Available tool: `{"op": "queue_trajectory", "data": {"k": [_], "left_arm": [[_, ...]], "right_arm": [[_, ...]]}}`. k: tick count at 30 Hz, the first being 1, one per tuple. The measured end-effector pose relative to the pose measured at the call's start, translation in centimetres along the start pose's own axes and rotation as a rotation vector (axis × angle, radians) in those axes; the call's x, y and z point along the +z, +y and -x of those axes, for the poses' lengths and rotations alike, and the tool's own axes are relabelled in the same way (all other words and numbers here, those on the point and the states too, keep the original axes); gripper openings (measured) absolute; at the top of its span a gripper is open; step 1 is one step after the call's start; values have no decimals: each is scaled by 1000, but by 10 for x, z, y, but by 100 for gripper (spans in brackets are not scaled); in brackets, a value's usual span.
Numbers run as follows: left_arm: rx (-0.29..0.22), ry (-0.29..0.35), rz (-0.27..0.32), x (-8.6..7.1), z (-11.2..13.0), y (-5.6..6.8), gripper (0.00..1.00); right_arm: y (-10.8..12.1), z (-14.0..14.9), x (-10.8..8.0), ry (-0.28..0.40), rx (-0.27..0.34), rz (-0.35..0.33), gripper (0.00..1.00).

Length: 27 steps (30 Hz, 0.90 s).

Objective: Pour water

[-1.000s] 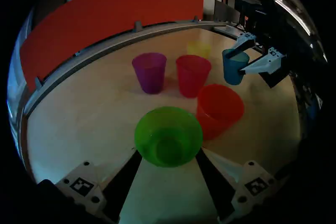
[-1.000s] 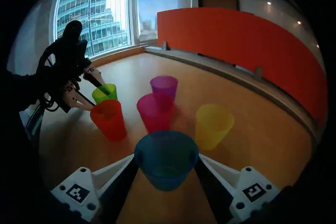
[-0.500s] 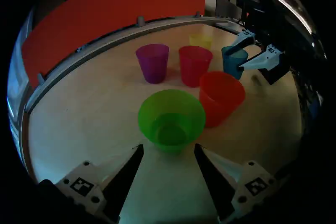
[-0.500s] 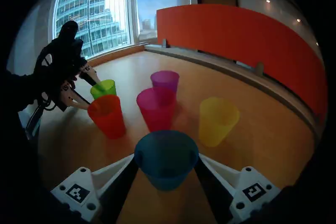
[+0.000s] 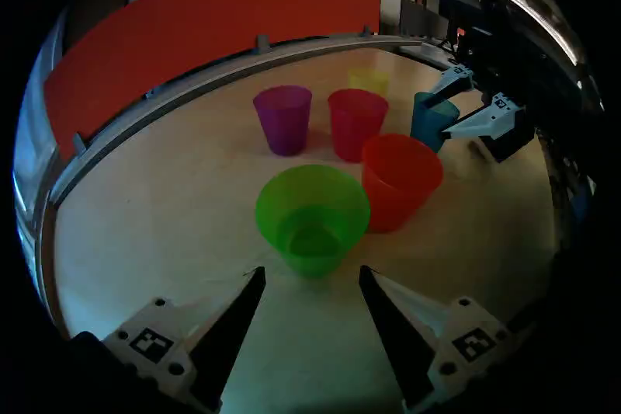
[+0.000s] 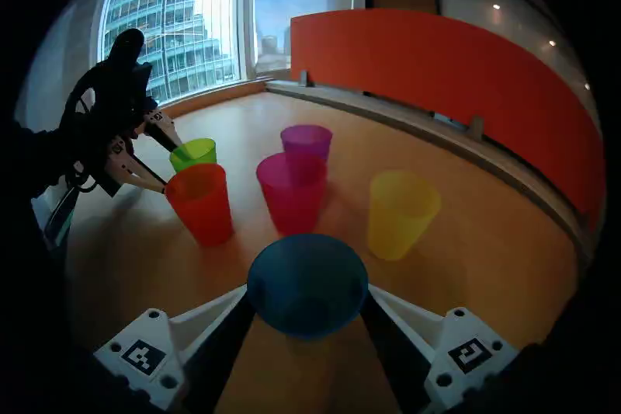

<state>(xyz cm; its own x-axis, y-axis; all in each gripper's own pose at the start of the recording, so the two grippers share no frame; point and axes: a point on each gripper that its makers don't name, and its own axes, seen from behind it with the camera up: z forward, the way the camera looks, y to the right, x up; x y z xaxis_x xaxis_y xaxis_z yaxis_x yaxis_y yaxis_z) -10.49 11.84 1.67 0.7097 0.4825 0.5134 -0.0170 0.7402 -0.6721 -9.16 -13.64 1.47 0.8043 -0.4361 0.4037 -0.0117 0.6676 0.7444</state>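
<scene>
Step now: It looks like the start of a pour. One cup is held and one is set down.
Right tool (image 6: 307, 294): Its two fingers pinch the blue cup (image 6: 307, 278), one on each side.
Blue cup: It is between the right tool's fingers. Its mouth leans toward the camera in the right gripper view. In the left gripper view it looks a bit tilted, near the pink cup (image 5: 355, 123).
Left tool (image 5: 310, 274): Its fingers are spread wide and hold nothing.
Green cup (image 5: 313, 216): It stands up straight on the counter (image 5: 155, 204), just past the left tool's tips. It is not touching them. It sits right beside the red cup (image 5: 400, 181).
Water: A darker round spot shows at the bottom of the green cup. It may be a little water. No one can tell if the blue cup has any.
Other cups: The purple cup (image 5: 283, 119) and the yellow cup (image 5: 369, 80) stand farther back, each standing up straight.
Next move: The blue cup's rim likely has to go over another cup. Then it should tip slowly so nothing spills. Which cup that is cannot be told yet.
Watch out: The cups stand close together. A bump could knock one over.
</scene>
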Motion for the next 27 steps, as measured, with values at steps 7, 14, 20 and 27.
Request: {"op": "queue_trajectory", "data": {"k": [7, 14, 20, 27], "left_arm": [[-12, 12, -8, -4, 0, -1, 89], [-21, 26, -24, -13, 2, -3, 89], [-36, 56, -52, -27, 2, -4, 89], [-68, 125, -114, -49, -3, -7, 89]], "right_arm": [[1, 7, 0, -19, -9, 19, 100], [-3, 6, -7, -11, -6, 31, 100], [-2, 7, -22, 3, -1, 59, 100], [-4, 5, -47, 51, 32, 102, 100]]}}
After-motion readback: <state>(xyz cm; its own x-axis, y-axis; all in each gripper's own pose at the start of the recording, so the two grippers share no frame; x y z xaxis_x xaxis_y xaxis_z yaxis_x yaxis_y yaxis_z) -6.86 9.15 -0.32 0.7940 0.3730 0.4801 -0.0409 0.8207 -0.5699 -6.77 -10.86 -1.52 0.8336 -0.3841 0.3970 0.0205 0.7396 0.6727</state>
